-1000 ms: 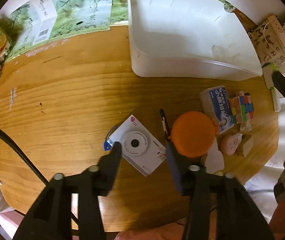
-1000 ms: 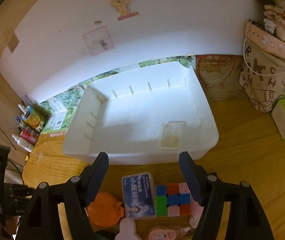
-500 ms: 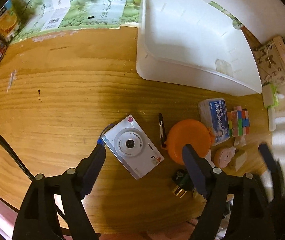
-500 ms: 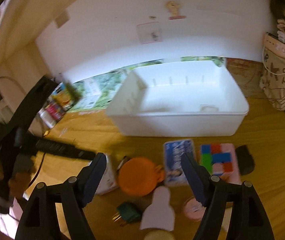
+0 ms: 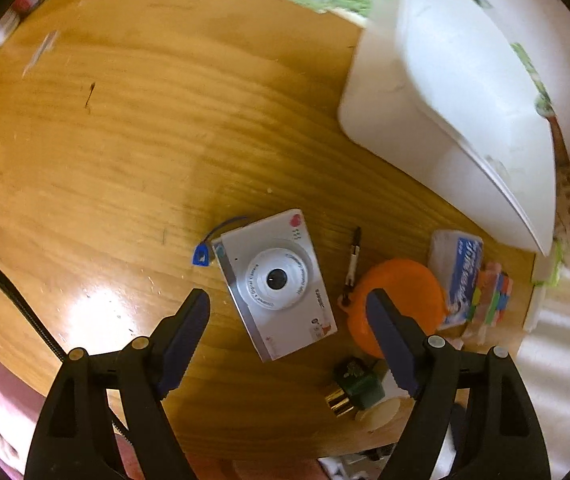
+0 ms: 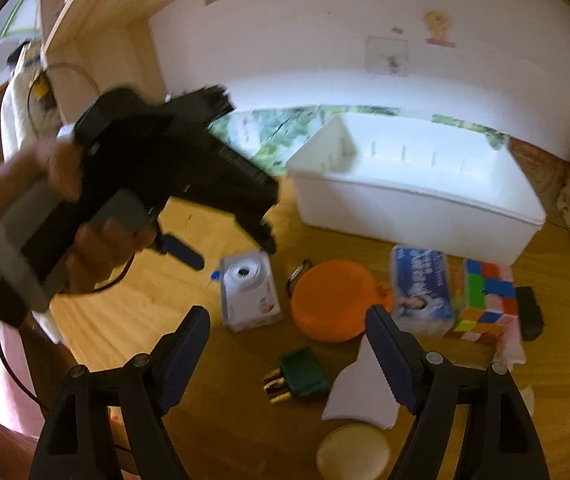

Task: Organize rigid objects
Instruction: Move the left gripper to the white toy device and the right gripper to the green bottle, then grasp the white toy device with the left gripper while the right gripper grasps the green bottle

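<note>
Currently we hold the left claw (image 5: 288,312) wide and empty above the white camera (image 5: 275,282), lying flat on the worktop (image 5: 125,140) left of the orange disc (image 5: 399,300); rigid, smooth, probably light, best pinched across its long edges, clear of the lens.

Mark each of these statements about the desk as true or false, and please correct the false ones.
1. The white camera lies on the wooden desk with its lens facing up. True.
2. The white bin already holds the puzzle cube. False: the cube stands on the desk in front of the bin, beside the blue and white packet.
3. The left tool is shut on the camera. False: its jaws have just been opening and stand wide, with the camera between them but not pressed.
4. The orange round case lies between the camera and the packet. True.
5. The right tool holds nothing. True.
</note>
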The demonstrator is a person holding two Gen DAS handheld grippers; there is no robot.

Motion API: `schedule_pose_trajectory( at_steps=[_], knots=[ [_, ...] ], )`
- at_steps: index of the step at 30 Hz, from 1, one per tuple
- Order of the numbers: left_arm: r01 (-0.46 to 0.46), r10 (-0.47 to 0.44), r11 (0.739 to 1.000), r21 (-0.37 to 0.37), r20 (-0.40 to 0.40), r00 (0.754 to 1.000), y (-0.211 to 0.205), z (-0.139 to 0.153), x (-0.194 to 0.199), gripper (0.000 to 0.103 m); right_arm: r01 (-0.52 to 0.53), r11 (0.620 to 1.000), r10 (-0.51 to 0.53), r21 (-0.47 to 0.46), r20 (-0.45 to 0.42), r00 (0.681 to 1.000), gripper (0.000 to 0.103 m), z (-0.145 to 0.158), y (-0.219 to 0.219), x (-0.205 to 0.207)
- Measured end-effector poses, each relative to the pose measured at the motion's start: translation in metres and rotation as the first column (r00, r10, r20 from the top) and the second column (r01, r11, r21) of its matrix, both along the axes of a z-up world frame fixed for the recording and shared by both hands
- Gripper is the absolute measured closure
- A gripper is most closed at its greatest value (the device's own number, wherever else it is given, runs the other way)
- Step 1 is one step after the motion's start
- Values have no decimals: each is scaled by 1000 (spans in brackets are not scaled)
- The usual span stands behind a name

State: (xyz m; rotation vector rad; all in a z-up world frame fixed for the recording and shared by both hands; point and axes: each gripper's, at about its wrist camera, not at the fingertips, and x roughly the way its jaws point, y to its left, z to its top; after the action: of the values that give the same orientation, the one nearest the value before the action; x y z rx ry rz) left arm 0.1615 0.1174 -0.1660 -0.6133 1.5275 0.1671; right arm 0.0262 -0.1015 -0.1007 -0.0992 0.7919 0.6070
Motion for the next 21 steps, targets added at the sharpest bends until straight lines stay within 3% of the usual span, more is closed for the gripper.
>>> schedule_pose_trajectory(
  at_steps=[4,12,21],
  knots=[
    [-76,74,996,-50,-51,996,5,-14,2,20,-66,995,65,-76,-16,998,22,-17,15,-3],
    [-131,131,991,4,-88,987,1,-29,12,20,-198,960,194,-198,-41,980,23,-42,25,-3],
    [-167,172,985,53,-110,979,-11,-48,15,21,-359,904,347,-233,-91,933,23,-58,32,-3]
  ],
)
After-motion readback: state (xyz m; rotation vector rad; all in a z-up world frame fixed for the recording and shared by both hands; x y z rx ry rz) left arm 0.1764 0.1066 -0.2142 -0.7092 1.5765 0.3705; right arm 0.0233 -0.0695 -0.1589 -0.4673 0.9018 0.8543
